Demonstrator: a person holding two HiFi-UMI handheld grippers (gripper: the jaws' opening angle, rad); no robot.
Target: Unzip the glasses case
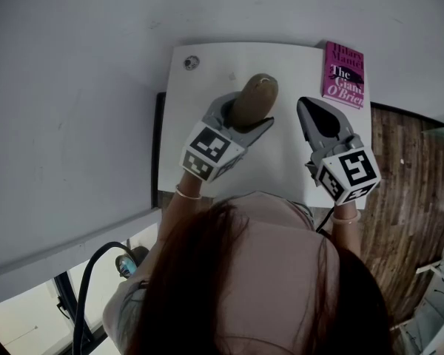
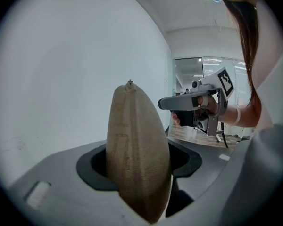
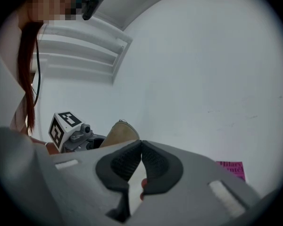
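Observation:
A tan fabric glasses case (image 1: 253, 98) is held up above the white table (image 1: 281, 165), gripped in my left gripper (image 1: 248, 120). In the left gripper view the case (image 2: 137, 154) stands on end between the jaws, its zipper end at the top (image 2: 129, 83). My right gripper (image 1: 311, 108) hangs to the right of the case, apart from it, jaws pressed together on nothing. In the right gripper view its pads (image 3: 140, 147) meet, and the case (image 3: 119, 132) shows behind them to the left.
A pink and white book (image 1: 344, 73) lies at the table's far right corner; it shows as a pink book (image 3: 232, 169) in the right gripper view too. A small round hole (image 1: 192, 63) is at the far left corner. Wooden floor (image 1: 399, 198) lies to the right.

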